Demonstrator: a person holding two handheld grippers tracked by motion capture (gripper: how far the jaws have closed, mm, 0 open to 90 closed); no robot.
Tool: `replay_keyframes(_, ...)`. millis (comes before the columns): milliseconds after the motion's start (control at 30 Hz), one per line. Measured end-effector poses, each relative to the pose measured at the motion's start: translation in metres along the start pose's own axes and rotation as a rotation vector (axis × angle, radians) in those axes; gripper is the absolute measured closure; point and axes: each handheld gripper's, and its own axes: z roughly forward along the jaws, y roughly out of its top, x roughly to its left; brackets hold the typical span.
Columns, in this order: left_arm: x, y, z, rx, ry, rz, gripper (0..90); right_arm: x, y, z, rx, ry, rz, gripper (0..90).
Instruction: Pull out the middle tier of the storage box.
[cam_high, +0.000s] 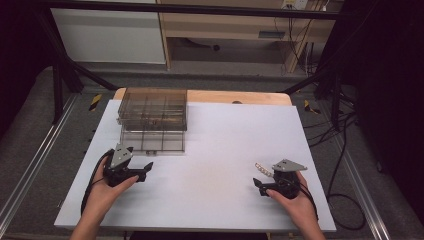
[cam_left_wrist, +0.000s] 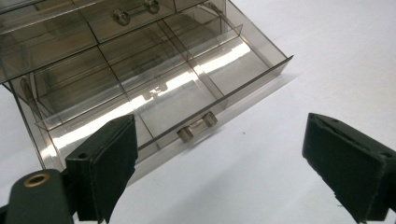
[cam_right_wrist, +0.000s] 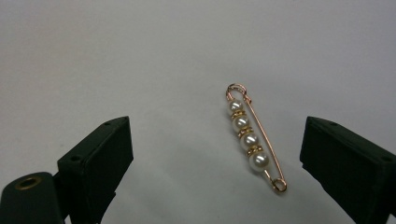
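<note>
I see a pearl brooch pin (cam_right_wrist: 254, 139) lying flat on the white counter (cam_high: 220, 150), between the spread jaws of my right hand-held gripper (cam_right_wrist: 215, 163) and touching neither. Well apart, my left hand-held gripper (cam_left_wrist: 219, 163), also spread and empty, faces a smoky clear drawer box (cam_high: 154, 117) whose bottom drawer (cam_left_wrist: 187, 93) stands pulled out, handle (cam_left_wrist: 198, 127) toward me.

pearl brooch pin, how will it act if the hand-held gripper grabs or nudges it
The pearl brooch pin looks small and thin, so it is probably light and may slide on the smooth white table. Its round pearls could slip between flat pads. The thin gold wire probably bends if squeezed hard.
</note>
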Motion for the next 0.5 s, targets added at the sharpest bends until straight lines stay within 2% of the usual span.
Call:
replay_keyframes(133,-0.007,-0.009,-0.009,0.013,-0.015,-0.045,9.0,-0.002,0.001,-0.003,0.024,0.005,0.017,10.9)
replay_keyframes(167,-0.008,-0.012,-0.011,0.007,-0.008,-0.055,9.2,-0.002,0.001,-0.003,0.025,0.004,0.016,10.9)
replay_keyframes(267,-0.011,-0.016,-0.012,-0.005,0.034,-0.040,9.0,-0.003,0.002,-0.002,0.041,0.007,0.024,10.9)
replay_keyframes(300,-0.011,-0.016,-0.012,-0.013,0.048,-0.028,9.1,-0.003,0.002,-0.002,0.045,0.008,0.025,10.9)
replay_keyframes(367,-0.006,-0.015,-0.013,-0.027,0.061,-0.029,9.0,-0.002,0.003,-0.002,0.056,0.010,0.027,11.0)
replay_keyframes(500,0.006,-0.020,-0.016,-0.036,0.080,-0.093,9.1,-0.001,0.003,0.000,0.063,0.013,0.017,11.4)
